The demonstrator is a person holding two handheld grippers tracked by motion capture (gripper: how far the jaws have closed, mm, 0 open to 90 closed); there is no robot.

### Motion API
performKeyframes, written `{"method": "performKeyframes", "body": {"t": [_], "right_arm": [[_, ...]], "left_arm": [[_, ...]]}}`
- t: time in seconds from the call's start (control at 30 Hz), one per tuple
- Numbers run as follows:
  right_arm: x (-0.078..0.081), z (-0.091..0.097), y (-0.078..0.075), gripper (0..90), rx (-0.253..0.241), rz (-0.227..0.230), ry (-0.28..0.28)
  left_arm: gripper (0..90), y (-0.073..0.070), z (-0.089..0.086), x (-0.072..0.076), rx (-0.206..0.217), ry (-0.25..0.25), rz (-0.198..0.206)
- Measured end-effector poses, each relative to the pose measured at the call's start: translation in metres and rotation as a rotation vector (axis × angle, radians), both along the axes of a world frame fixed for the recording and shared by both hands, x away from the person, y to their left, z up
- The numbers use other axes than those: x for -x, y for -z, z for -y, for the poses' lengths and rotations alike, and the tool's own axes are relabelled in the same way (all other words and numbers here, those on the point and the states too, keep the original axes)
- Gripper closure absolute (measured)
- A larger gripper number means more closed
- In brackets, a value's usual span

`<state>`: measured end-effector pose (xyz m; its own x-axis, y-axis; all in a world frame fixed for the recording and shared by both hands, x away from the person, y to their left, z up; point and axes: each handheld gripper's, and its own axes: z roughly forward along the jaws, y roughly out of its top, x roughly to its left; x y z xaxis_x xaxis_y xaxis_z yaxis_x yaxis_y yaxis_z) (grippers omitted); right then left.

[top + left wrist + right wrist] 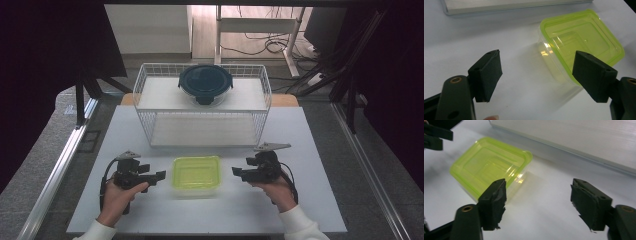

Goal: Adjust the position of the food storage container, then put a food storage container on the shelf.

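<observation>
Between the two grippers, on the white table (300,150) in front of the wire rack (202,102), sits the green-lidded container (196,174), touched by neither. The left gripper (161,175) and right gripper (235,172) both stand with jaws wide and empty. The tub looks light and slick, so I judge an uneven squeeze from one side could skid or tip it, or pop the lid

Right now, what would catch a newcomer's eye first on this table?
The square container with the lime-green lid at the near table edge, flanked by the open left gripper and right gripper. Behind it, a dark round lidded container sits on the white wire rack.
</observation>
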<state>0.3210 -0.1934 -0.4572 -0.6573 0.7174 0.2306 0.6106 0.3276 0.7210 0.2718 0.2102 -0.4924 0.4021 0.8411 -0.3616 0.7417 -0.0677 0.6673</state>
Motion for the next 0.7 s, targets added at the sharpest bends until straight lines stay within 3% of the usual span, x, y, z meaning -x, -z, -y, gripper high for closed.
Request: {"method": "performKeyframes", "body": {"t": [0.4, 0.7], "right_arm": [[0.0045, -0.0042, 0.0003, 25.2, -0.016, -0.009, 0.014], [0.0000, -0.0039, 0.0028, 26.7, -0.062, -0.058, 0.049]], "left_arm": [[22.5, -0.0037, -0.0011, 0.0008, 0.004, -0.002, 0.013], [21.8, -0.0075, 0.0000, 0.0036, 0.035, 0.002, 0.019]]}}
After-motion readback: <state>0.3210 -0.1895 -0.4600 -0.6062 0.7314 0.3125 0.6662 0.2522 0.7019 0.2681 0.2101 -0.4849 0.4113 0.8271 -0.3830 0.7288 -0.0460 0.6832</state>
